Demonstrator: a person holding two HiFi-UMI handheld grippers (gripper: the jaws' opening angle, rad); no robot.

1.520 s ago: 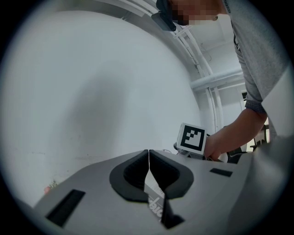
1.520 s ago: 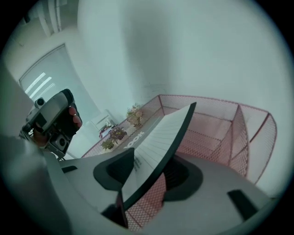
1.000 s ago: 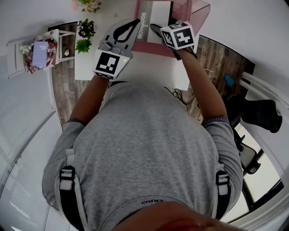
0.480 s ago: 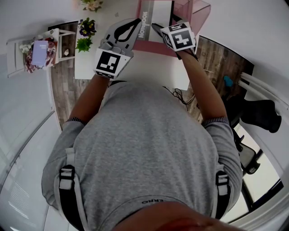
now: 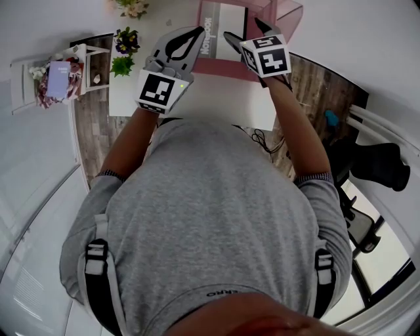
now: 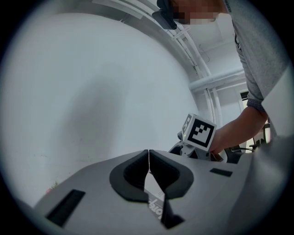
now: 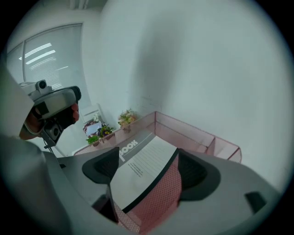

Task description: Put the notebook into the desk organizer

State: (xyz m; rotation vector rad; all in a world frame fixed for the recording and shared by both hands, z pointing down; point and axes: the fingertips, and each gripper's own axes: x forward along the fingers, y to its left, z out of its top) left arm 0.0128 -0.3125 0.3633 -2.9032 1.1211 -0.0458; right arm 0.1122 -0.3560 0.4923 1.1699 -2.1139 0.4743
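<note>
The grey-and-white notebook (image 5: pixel 226 20) lies slanted in the pink mesh desk organizer (image 5: pixel 289 16) at the table's far edge. My left gripper (image 5: pixel 195 31) is level at the notebook's left edge, jaws closed on that edge. In the left gripper view the notebook (image 6: pixel 154 202) runs out from between the pressed pads of the left gripper (image 6: pixel 149 163). My right gripper (image 5: pixel 244 31) hangs tilted down over the notebook's near right corner. Its jaws have just been opening and stand wide, clear of the notebook (image 7: pixel 142 160) and the organizer (image 7: pixel 197 133) below the right gripper (image 7: pixel 147 167).
Small flower pots (image 5: pixel 123 52) stand at the left end of the white table (image 5: pixel 197 92). A white side shelf (image 5: pixel 59 75) holding a purple box is further left. Cables (image 5: pixel 259 138) hang off the near table edge, and a dark chair (image 5: pixel 380 164) is at the right.
The right gripper's jaws have spread wider, letting go of the notebook, and the gripper has lifted slightly. The left gripper and the notebook have stayed put.
</note>
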